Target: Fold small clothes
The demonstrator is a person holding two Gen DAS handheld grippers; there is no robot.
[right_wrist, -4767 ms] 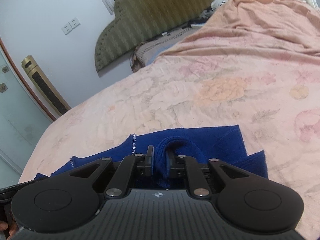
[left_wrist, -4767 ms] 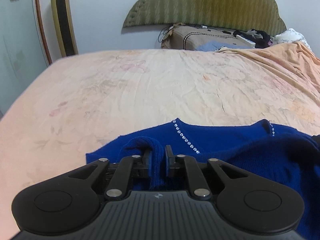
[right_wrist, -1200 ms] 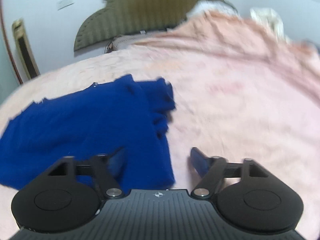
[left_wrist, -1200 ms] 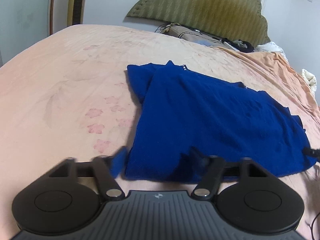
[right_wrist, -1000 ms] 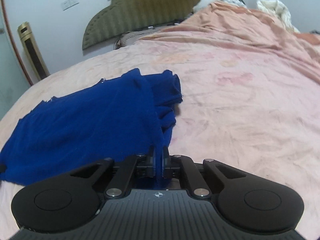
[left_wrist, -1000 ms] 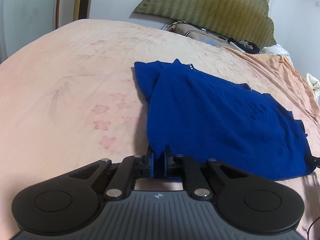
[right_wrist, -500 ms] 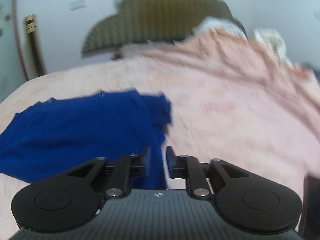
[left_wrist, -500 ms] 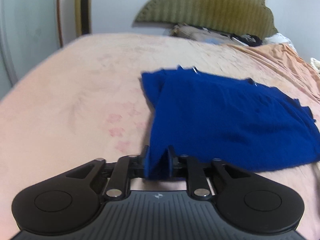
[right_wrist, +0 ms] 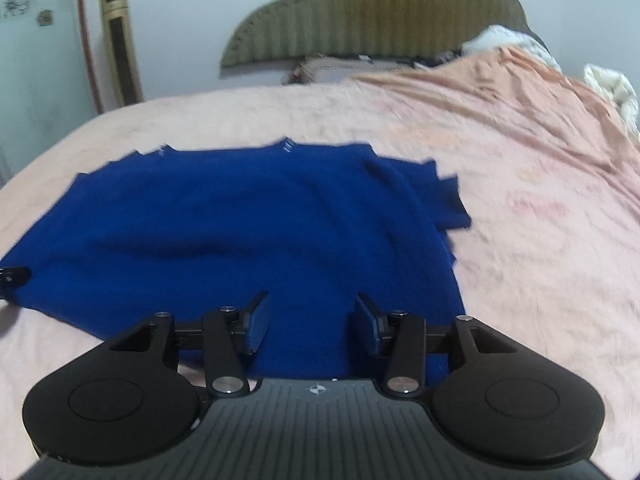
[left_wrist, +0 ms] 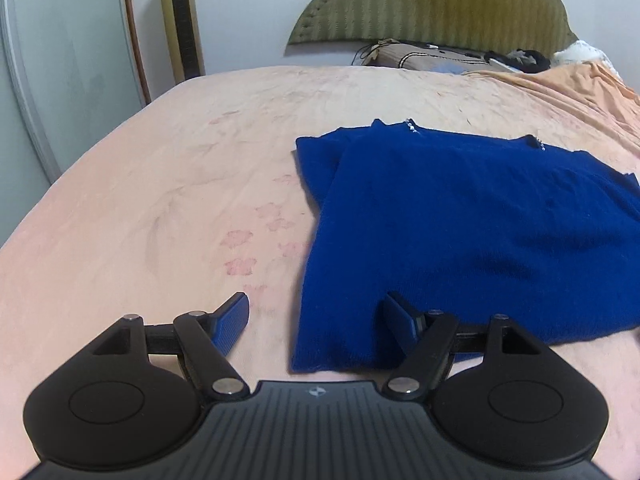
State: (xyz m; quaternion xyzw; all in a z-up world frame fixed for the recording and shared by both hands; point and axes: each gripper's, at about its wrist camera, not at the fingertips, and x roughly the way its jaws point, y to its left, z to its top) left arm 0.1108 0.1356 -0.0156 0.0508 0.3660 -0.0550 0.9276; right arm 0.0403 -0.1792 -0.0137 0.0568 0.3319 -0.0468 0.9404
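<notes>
Blue sweater (left_wrist: 472, 224) lies spread flat on the pink floral bedsheet (left_wrist: 168, 184), hem nearest. Left gripper (left_wrist: 316, 316) has just been opening and stands wide, straddling the near left hem corner without pressing it. Only the right view shows the sleeve tucked at the far right edge; there the right gripper (right_wrist: 308, 322), jaws just parted, hangs over the hem, gripping nothing. The green headboard (right_wrist: 372, 12) stands far off.

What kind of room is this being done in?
Most likely a bedroom: a wide bed under a pink floral sheet, a padded green headboard against the wall, and a blue sweater spread out for folding.
</notes>
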